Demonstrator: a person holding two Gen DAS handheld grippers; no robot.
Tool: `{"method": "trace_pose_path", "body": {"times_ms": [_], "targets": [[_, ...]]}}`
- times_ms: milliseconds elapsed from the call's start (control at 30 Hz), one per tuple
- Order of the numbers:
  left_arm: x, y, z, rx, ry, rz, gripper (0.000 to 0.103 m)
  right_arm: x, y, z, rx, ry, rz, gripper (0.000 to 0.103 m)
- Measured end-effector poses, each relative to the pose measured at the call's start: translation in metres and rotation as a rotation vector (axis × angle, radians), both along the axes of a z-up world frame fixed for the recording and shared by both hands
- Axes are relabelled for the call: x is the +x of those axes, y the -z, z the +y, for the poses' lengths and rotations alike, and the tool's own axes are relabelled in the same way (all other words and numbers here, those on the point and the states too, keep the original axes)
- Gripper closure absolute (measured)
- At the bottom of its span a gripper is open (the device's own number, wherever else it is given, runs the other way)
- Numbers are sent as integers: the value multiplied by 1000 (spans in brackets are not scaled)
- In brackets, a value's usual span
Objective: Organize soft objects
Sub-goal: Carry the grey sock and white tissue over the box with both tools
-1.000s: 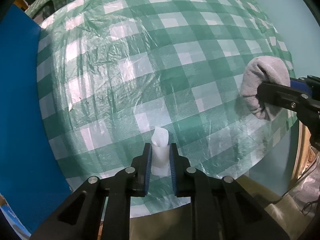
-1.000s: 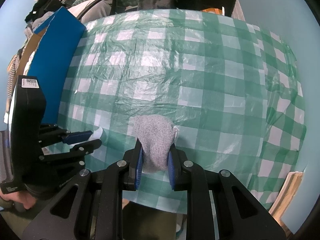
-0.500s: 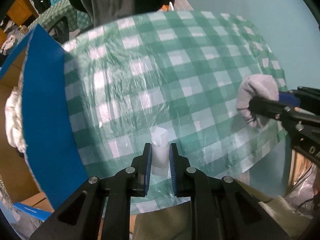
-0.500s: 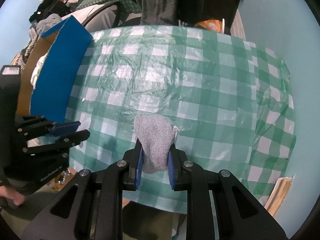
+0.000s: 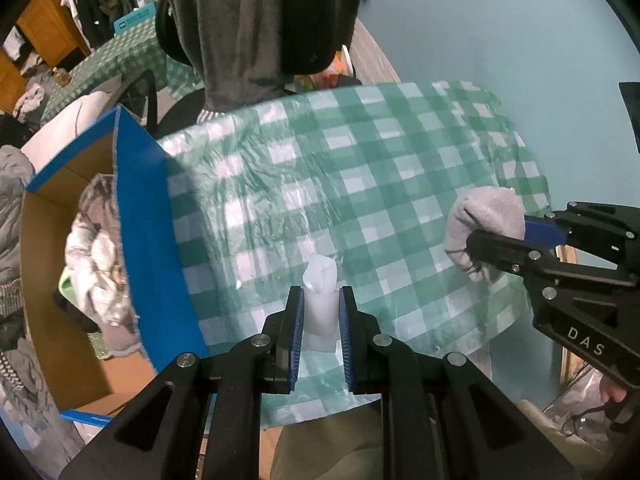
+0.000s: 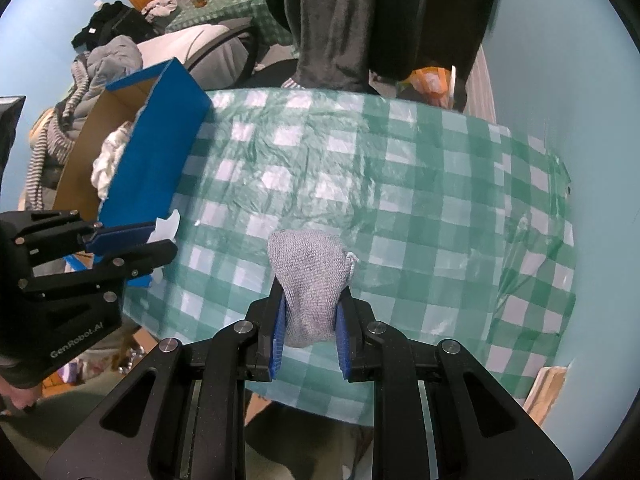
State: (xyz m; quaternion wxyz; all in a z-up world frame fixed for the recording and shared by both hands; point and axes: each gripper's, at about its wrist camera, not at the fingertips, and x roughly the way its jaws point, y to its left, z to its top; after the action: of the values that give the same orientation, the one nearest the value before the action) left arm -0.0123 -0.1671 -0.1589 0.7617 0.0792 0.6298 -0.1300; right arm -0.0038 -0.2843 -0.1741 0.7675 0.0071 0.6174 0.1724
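Note:
My left gripper (image 5: 319, 300) is shut on a small white soft piece (image 5: 320, 294) and holds it above the near edge of the green checked table (image 5: 360, 184). It shows at the left of the right wrist view (image 6: 160, 236). My right gripper (image 6: 311, 312) is shut on a grey knitted sock (image 6: 310, 276), held above the table's near side. The sock also shows at the right of the left wrist view (image 5: 484, 216). An open cardboard box with blue outer walls (image 5: 148, 240) stands at the table's left, holding several clothes (image 5: 96, 264).
A person in dark clothes (image 5: 260, 20) stands behind the table. The light blue wall (image 5: 500, 40) lies to the right. Piles of clothes (image 6: 104, 64) lie beyond the box (image 6: 160, 148). Floor clutter (image 5: 576, 396) lies under the table's right side.
Both grippers have risen and pulled back from the table with their loads. The box and the person have come into view.

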Motion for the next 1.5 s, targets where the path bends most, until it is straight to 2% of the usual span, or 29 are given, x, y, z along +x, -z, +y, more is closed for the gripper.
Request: {"method": "trace_pose_path", "body": {"times_ms": [300, 867, 1500], "targets": [[3, -24, 18, -4, -20, -35, 86, 5, -22, 18, 18, -22, -33, 83], [13, -47, 67, -8, -112, -79, 86, 24, -51, 66, 51, -108, -79, 83], [19, -53, 145, -6, -242, -87, 86, 45, -61, 150, 94, -233, -96, 83]]}}
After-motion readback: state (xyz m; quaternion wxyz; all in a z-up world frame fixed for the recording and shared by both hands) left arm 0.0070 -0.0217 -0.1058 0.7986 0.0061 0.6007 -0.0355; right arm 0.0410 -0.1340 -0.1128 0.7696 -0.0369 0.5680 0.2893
